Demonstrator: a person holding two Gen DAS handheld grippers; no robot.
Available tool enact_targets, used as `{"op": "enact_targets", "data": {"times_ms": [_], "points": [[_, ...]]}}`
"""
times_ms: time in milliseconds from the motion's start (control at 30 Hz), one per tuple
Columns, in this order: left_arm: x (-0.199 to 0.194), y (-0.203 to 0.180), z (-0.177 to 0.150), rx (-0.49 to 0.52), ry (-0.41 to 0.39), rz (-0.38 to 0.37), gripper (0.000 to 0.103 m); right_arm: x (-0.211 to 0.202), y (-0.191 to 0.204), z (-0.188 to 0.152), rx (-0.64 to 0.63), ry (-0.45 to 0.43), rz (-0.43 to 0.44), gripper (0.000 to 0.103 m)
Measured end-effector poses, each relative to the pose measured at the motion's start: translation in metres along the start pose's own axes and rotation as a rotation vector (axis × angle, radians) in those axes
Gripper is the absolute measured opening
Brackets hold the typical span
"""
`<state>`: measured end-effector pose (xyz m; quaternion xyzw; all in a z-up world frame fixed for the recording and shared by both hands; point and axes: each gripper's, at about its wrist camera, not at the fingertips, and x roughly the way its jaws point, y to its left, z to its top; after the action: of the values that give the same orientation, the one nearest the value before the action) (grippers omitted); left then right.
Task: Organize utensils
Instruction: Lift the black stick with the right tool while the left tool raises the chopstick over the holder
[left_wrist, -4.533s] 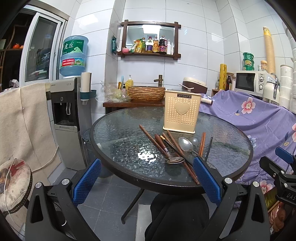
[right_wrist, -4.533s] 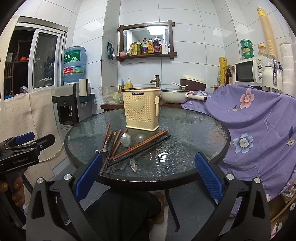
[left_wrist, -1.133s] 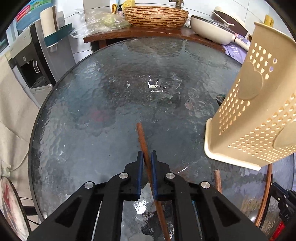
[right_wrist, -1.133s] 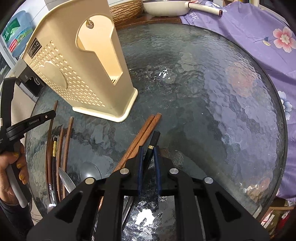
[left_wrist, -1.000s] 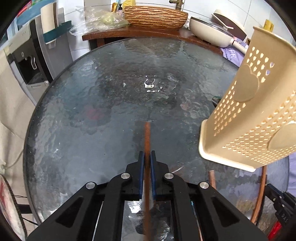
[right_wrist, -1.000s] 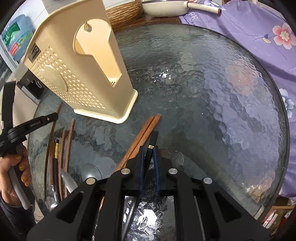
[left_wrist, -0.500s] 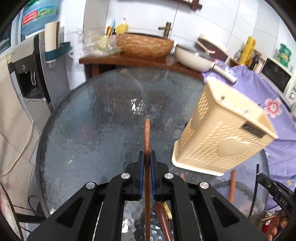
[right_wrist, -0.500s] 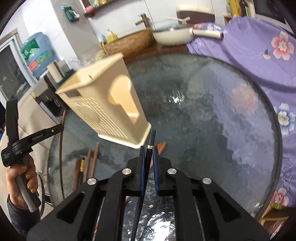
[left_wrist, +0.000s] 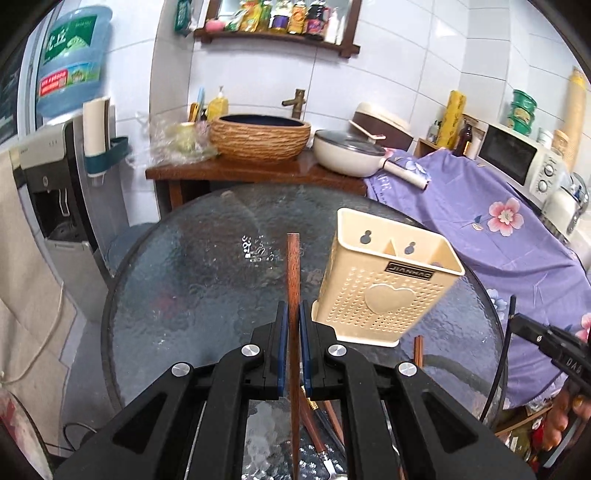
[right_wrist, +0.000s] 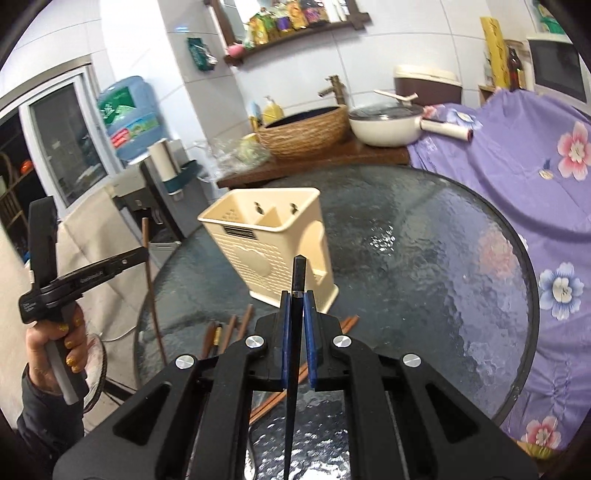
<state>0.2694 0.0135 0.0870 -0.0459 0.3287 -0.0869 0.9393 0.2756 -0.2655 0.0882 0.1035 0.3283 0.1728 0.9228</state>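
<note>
Chopsticks are light, stiff and smooth, so they can turn in a grip. The left gripper (left_wrist: 291, 332) is closed on a brown chopstick (left_wrist: 293, 273) at centre frame, the right gripper (right_wrist: 297, 325) on a black chopstick (right_wrist: 297, 273). Hold near the middle. The cream holder (left_wrist: 384, 295) stands on the desk (left_wrist: 184, 280), right of centre.

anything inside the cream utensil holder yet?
Nothing visible: the cream utensil holder shows two open compartments split by a divider, inner walls bare. Its front wall hides the bottoms. Left tongs hold a brown chopstick, right tongs a black chopstick, both outside it.
</note>
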Motion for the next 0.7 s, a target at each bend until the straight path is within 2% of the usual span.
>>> {"op": "enact_targets", "data": {"times_ms": [333,700], "points": [[-0.034,-0.006,0.005,0.044,-0.048,-0.02,0.006,-0.038,0.009,0.006,-0.027,-0.019,0.054,0.007],[-0.055,-0.018,0.017,0.059,-0.09,-0.039,0.006,-0.054,0.017,0.023,-0.054,-0.046,0.056,0.007]]}}
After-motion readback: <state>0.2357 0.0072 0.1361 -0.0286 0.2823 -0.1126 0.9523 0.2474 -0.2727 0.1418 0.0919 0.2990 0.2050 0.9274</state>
